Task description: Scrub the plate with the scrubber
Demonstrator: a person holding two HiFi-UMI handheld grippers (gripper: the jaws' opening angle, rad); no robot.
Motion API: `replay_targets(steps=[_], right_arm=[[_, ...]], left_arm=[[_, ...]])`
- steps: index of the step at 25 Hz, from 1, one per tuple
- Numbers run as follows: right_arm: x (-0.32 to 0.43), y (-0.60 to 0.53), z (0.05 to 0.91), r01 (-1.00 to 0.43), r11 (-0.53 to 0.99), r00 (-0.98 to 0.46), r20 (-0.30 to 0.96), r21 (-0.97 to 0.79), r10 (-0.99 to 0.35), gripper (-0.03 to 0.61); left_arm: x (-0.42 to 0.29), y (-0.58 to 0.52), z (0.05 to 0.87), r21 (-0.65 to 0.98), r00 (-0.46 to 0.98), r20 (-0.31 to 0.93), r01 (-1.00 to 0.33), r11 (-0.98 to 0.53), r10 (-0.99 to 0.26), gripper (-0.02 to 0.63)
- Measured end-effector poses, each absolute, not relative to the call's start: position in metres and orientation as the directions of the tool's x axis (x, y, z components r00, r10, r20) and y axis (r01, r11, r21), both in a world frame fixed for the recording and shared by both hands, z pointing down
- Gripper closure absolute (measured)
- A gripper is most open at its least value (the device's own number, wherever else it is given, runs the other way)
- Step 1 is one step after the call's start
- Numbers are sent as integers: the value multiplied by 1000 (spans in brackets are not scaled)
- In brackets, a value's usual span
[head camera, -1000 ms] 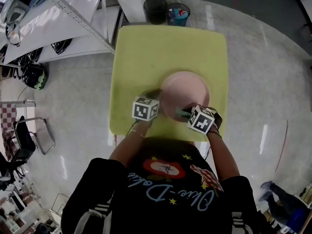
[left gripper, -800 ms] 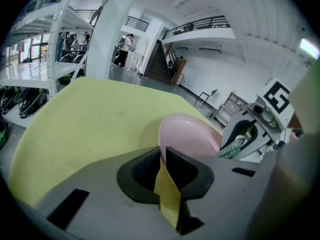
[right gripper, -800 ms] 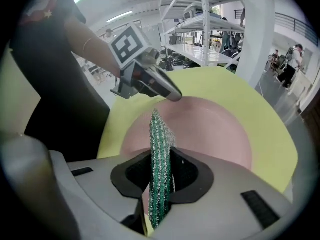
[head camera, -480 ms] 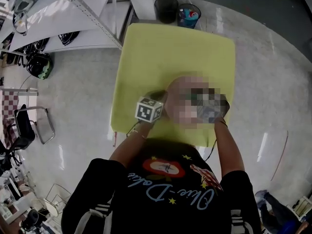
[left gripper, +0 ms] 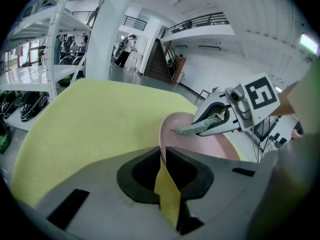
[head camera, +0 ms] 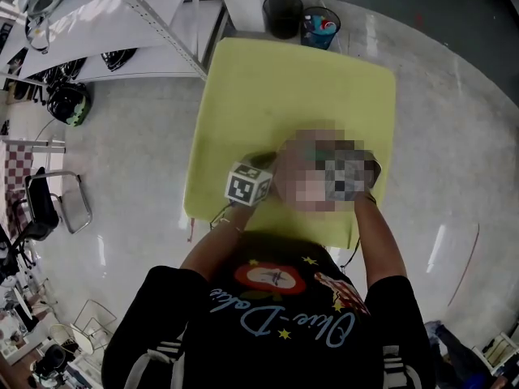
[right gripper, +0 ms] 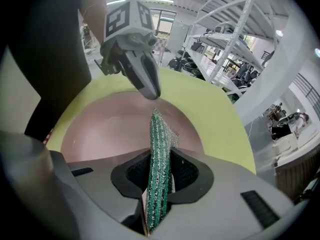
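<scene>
The pink plate (right gripper: 110, 129) lies on the near right part of the yellow table (head camera: 284, 87). The left gripper (left gripper: 162, 151) is closed on the left rim of the plate. The right gripper (right gripper: 161, 156) is clamped on the green scrubber (right gripper: 157, 129), which stands on its edge over the inside of the plate.

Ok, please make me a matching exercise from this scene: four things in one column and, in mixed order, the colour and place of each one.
Things:
1 plate
2 scrubber
3 table
4 bin

Colour and place:
A green, clamped in the right claw
B black, beyond the table's far edge
C pink, rim gripped by the left claw
D yellow, under the plate

Pairs: 1-C, 2-A, 3-D, 4-B
</scene>
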State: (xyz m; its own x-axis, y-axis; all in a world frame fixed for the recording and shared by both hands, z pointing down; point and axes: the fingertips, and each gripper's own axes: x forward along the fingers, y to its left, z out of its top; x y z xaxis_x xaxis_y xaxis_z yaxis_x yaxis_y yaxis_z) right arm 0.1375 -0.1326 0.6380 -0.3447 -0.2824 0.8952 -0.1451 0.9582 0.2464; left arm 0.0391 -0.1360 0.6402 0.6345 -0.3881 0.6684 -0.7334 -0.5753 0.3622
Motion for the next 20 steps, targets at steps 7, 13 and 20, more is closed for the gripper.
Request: replay_targets(steps=[7,13,20], right_arm=[[152,-115,644,-230,953,-314,912,196,-263,515],[162,-91,647,-320,933,-292,920,164,-262,515],[163,-61,649,-469,879,-290,926,82,-241,515]], left_arm=[[36,-135,641,363,639,663,-731,-578,-391,583],[36,-134,638,370,647,661,-722,-584,-381,583],[36,-131,639,372,651,658,-718,-588,-378,583]])
